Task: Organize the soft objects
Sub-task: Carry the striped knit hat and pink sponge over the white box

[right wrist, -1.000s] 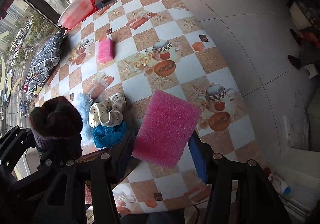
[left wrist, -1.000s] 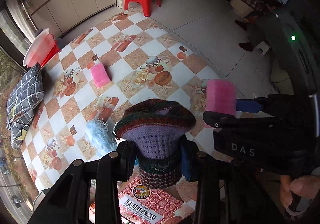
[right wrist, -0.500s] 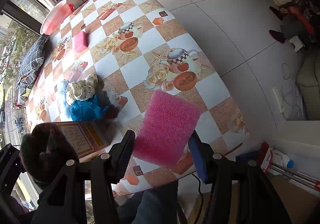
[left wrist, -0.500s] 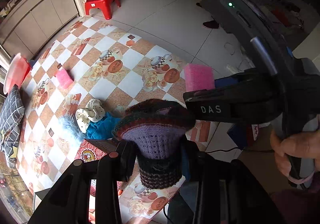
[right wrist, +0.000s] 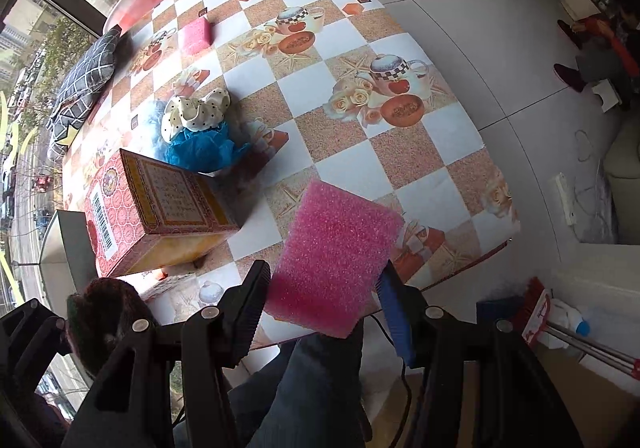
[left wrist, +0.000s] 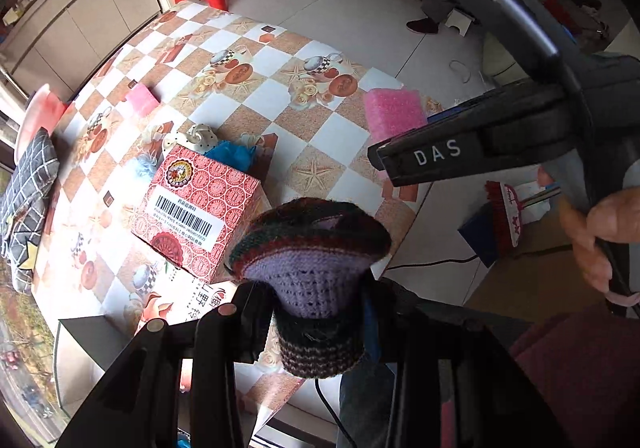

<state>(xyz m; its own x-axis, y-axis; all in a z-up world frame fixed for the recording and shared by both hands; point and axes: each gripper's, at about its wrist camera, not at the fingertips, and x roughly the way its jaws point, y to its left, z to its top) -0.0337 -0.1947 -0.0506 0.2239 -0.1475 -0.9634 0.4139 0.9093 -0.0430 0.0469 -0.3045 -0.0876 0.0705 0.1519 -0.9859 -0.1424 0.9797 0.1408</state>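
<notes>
Knitted hat (left wrist: 316, 248), striped dark rim over a lilac body: pinched by its lower end between the fingers of the left tool (left wrist: 316, 312), its brim flaring out beyond the tips, held above the near edge of the worktop (left wrist: 340, 136). Pink sponge (right wrist: 336, 252), large and rectangular: clamped at its near end in the right tool (right wrist: 324, 304), the rest standing out ahead of the fingers over the worktop's near edge. Ahead and left of the right tool, a red patterned box (right wrist: 160, 216) with a barcode label sits on the worktop. Just beyond the box, touching one another, lie a cream polka-dot scrunchie (right wrist: 196, 114), a blue soft piece (right wrist: 200, 148) and a pale blue fluffy item (right wrist: 150, 120). Further out, a small pink sponge (right wrist: 196, 36) lies alone. At the far left edge, a grey checked cushion (right wrist: 86, 76).
</notes>
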